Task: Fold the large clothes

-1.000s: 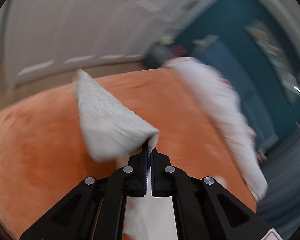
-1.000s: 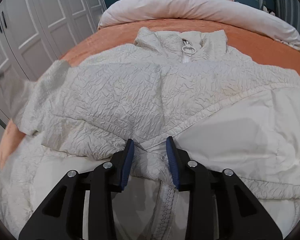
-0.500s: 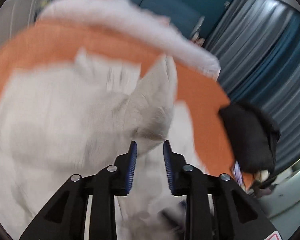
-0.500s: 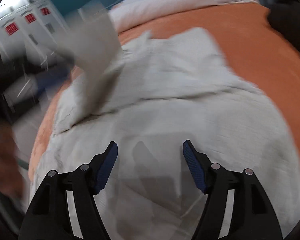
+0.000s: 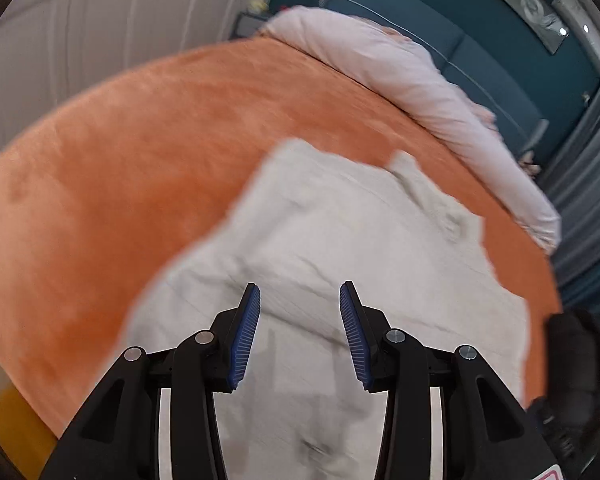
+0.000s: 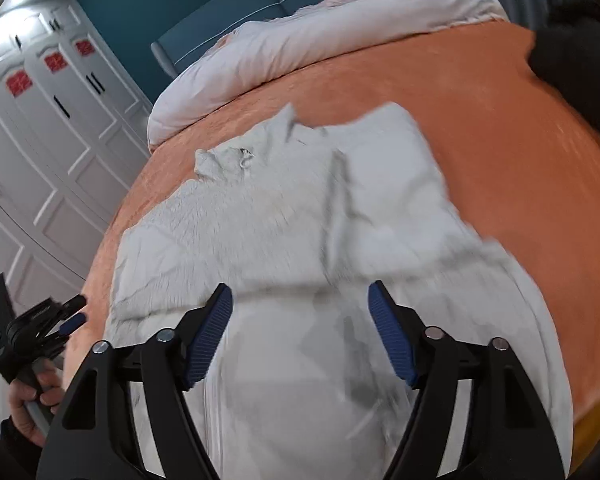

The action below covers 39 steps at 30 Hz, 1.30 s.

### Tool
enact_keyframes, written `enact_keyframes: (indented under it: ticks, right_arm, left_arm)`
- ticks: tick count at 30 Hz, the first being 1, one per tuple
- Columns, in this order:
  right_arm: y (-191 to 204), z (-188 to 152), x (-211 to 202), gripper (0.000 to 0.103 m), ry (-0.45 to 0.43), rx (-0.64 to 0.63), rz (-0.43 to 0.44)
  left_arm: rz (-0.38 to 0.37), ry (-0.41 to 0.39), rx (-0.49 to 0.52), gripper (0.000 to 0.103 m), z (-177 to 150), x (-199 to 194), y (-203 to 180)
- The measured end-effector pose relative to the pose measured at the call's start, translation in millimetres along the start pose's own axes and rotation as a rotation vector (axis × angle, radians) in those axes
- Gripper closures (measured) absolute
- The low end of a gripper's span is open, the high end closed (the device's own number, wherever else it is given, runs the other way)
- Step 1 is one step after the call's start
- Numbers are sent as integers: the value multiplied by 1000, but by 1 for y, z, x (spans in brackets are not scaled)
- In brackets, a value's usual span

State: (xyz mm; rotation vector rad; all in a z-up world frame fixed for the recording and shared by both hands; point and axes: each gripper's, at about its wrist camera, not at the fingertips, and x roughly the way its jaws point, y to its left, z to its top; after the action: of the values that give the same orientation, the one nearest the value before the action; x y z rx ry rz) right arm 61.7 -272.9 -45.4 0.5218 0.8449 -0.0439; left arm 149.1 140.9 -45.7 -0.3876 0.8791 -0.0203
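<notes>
A white crinkled jacket (image 5: pixel 340 240) lies flat on the orange bedspread (image 5: pixel 140 140), sleeves folded in over its body. Its collar and zip pull (image 6: pixel 244 158) point toward the pillows. My left gripper (image 5: pixel 300 292) hovers over the jacket's lower left part, jaws opening, nothing between them. My right gripper (image 6: pixel 300 292) hangs above the jacket (image 6: pixel 280 220) near its hem, jaws opening wide and empty. In the right wrist view the left gripper (image 6: pixel 74 312) shows at the bed's left edge, held by a hand (image 6: pixel 32 396).
A pale pink duvet (image 6: pixel 300 48) is rolled along the head of the bed against a teal headboard. A black garment (image 5: pixel 576 344) lies at the bed's right side. White wardrobe doors (image 6: pixel 40 120) stand to the left, with bare bedspread (image 6: pixel 500 140) around the jacket.
The left gripper let go of the sleeve it carried, and the sleeve now lies across the jacket. The right gripper released the fabric by the zip, opened wide and lifted away.
</notes>
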Motion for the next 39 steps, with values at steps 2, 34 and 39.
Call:
enact_keyframes:
  ticks: [2,34,39]
  right_arm:
    - [1,13,21,31,20,12,-54]
    - [80,48,74,83,-90,-256,-75]
    - [93,34,124,85,40,-325,-84]
  left_arm:
    - [31,0,15,64,10,9,6]
    - [296,4,143,46,-8,109,16]
    - [291,-2,137,44,-9,110,19]
